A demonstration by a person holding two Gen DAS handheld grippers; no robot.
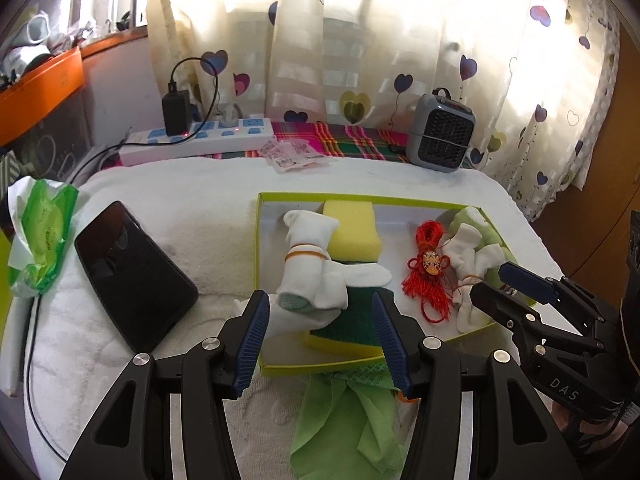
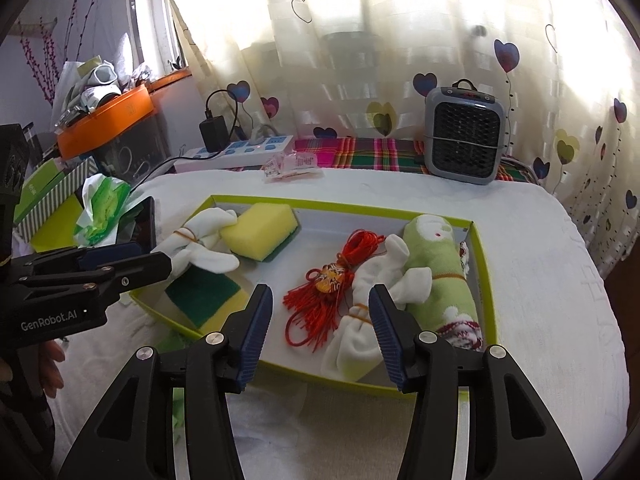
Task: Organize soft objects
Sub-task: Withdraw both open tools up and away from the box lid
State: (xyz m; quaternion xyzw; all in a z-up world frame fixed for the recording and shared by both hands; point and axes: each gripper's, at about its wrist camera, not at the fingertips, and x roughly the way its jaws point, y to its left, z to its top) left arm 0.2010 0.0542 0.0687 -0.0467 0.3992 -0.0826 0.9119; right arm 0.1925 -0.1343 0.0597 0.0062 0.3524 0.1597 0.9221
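A shallow lime-rimmed box lies on a white towel. Its left half holds a yellow sponge, a second sponge green side up, and a banded white sock bundle draped over the left rim. The right half holds a red tassel cord, another white sock bundle and a green rolled sock. My left gripper stands open around the first bundle's end. My right gripper hovers open over the tassel, gripping nothing.
A green cloth sticks out from under the box's near edge. A black phone and a green tissue pack lie to the left. A power strip and a small grey heater stand at the back.
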